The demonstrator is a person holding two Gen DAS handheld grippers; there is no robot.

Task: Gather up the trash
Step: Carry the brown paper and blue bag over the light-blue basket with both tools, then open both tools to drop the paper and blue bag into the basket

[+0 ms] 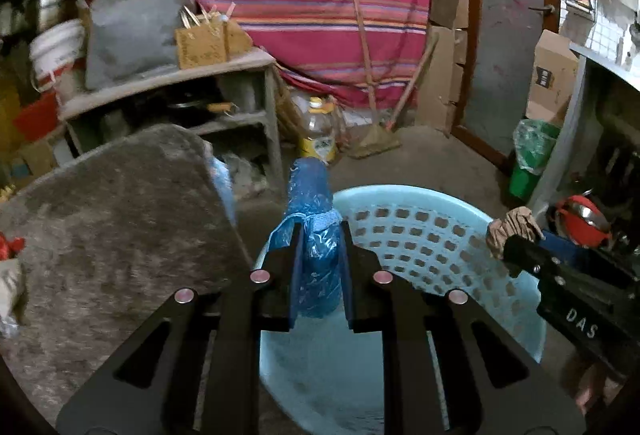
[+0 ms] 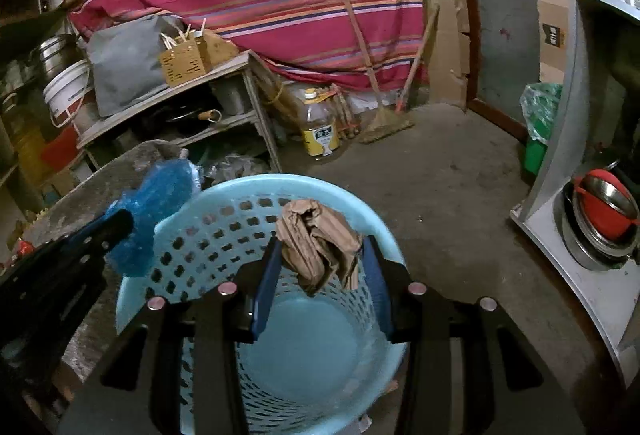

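Both our grippers carry trash over the light blue basket (image 2: 280, 195).

Our left gripper (image 1: 320, 231) pinches a crumpled blue plastic bag (image 1: 316, 235) above the basket's near rim; our right gripper (image 2: 320, 251) clamps a wad of brown paper (image 2: 316, 239) over the basket's opening. Only the right view shows the basket's bare bottom; the left view shows the grey slab (image 1: 120, 203) beside the basket.

The bare concrete floor (image 2: 448, 187) carries a light blue perforated basket (image 2: 224, 203) standing upright. At about twelve o'clock from the basket stands a yellow-labelled oil bottle (image 2: 320, 127), a broom (image 2: 384, 127) lies at one o'clock, and a green bin (image 2: 536, 151) at two o'clock.
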